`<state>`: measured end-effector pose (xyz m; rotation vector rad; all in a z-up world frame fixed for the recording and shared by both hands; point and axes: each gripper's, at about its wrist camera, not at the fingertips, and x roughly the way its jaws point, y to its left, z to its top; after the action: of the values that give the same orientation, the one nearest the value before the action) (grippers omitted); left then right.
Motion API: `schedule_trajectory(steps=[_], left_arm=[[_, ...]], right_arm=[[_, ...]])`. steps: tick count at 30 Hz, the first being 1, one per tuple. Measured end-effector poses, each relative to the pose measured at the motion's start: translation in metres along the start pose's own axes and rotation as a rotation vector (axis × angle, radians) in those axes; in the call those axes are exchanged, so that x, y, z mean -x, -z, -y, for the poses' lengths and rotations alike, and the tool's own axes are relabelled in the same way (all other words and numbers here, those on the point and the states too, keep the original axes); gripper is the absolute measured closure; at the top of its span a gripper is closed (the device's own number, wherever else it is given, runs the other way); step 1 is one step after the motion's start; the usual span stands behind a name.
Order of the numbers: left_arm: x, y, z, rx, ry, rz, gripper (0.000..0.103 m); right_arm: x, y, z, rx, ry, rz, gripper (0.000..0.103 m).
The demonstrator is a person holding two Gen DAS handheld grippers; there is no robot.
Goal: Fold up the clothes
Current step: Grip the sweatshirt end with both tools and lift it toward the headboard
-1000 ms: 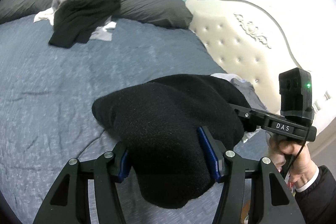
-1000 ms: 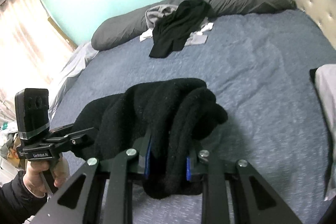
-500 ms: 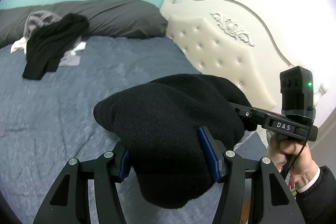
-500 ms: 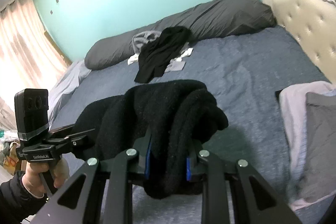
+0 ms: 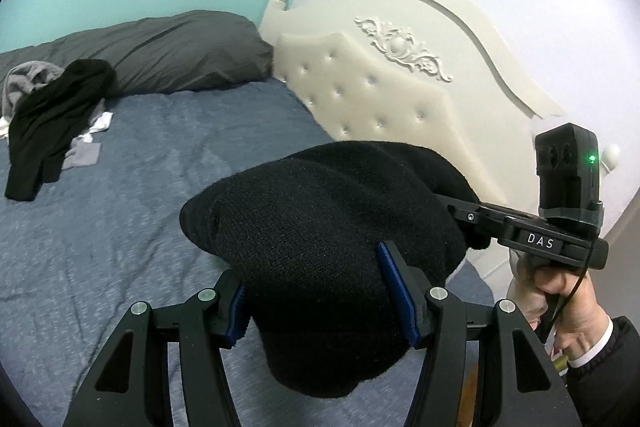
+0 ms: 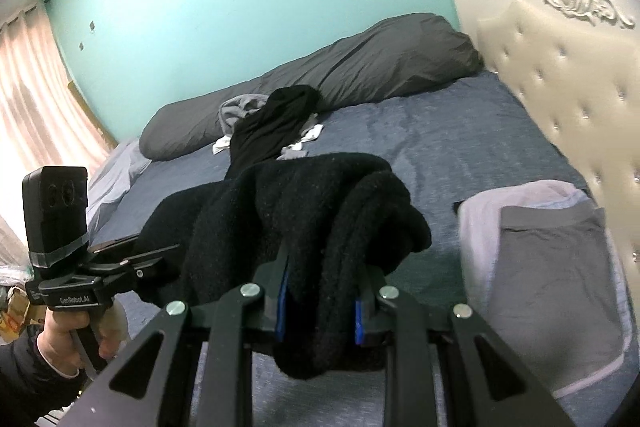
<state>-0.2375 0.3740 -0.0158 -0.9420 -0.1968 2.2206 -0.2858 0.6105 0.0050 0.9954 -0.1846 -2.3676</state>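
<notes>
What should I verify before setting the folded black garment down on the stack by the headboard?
1. Left gripper clamped on black garment: ok.
2. Right gripper clamped on it: ok.
3. Garment clear of blue bedspread: ok, held in the air.
4. Folded grey stack in view, top free: ok.
5. Fold still tidy: cannot tell, bundle looks bunched.
6. Unfolded pile out of the way: ok, far by the pillows.
</notes>
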Motion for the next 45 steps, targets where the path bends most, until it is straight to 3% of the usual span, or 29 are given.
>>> schedule_trajectory(steps=[21,45], left_arm=[[-0.065,-0.024,0.086,-0.057,0.04,-0.018,0.041],[-0.148,-0.069,0.145,-0.112,0.038,0.022,0.041]], right_arm=[[0.06,-0.01,0.084,-0.02,0.072,0.03,0.08],[0.083,-0.043,0.172,-0.035,0.138,0.111,0.08]])
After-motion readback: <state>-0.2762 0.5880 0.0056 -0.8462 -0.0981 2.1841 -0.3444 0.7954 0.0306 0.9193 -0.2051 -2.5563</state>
